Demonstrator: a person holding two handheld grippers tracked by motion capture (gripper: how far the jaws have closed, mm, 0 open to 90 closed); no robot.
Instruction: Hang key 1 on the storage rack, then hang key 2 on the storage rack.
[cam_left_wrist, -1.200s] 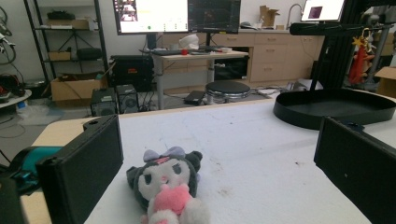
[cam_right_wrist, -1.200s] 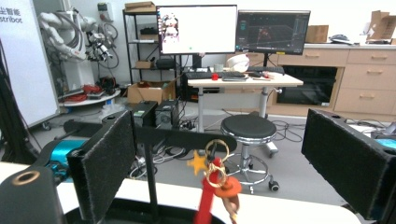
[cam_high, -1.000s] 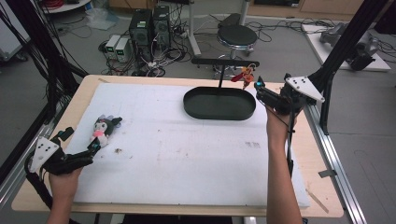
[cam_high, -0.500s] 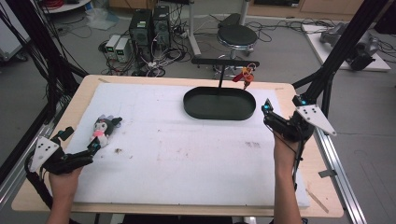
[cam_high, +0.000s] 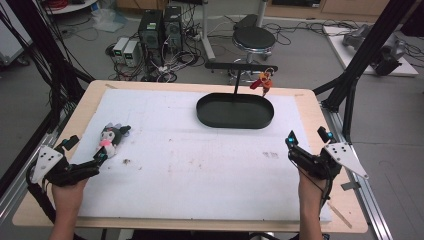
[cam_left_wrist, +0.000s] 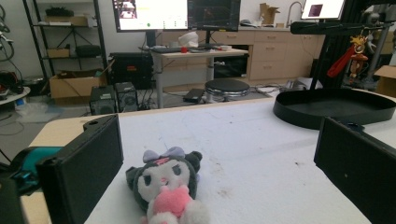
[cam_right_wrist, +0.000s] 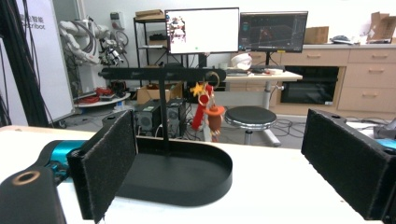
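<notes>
A small black-and-white plush toy (cam_high: 112, 137) with a pink front lies at the left of the white mat; in the left gripper view the plush (cam_left_wrist: 166, 186) lies just ahead, between the jaws' lines. My left gripper (cam_high: 86, 150) is open just short of it, touching nothing. A black oval tray (cam_high: 235, 122) stands at the back, with a post and a crossbar (cam_high: 240, 65). A red keychain figure (cam_high: 264, 82) hangs from the bar. My right gripper (cam_high: 306, 137) is open and empty at the front right, well away from the tray (cam_right_wrist: 187, 179) and the keychain (cam_right_wrist: 208, 112).
The white mat (cam_high: 200, 160) covers most of the wooden table (cam_high: 320, 107). Black frame struts (cam_high: 350, 95) rise at the right rear corner and along the left edge. A stool (cam_high: 255, 37) and computers (cam_high: 160, 30) stand on the floor behind.
My right gripper has drawn back from beside the hanging keychain toward the table's front right. The keychain stays on the bar. The left gripper and plush have not moved.
</notes>
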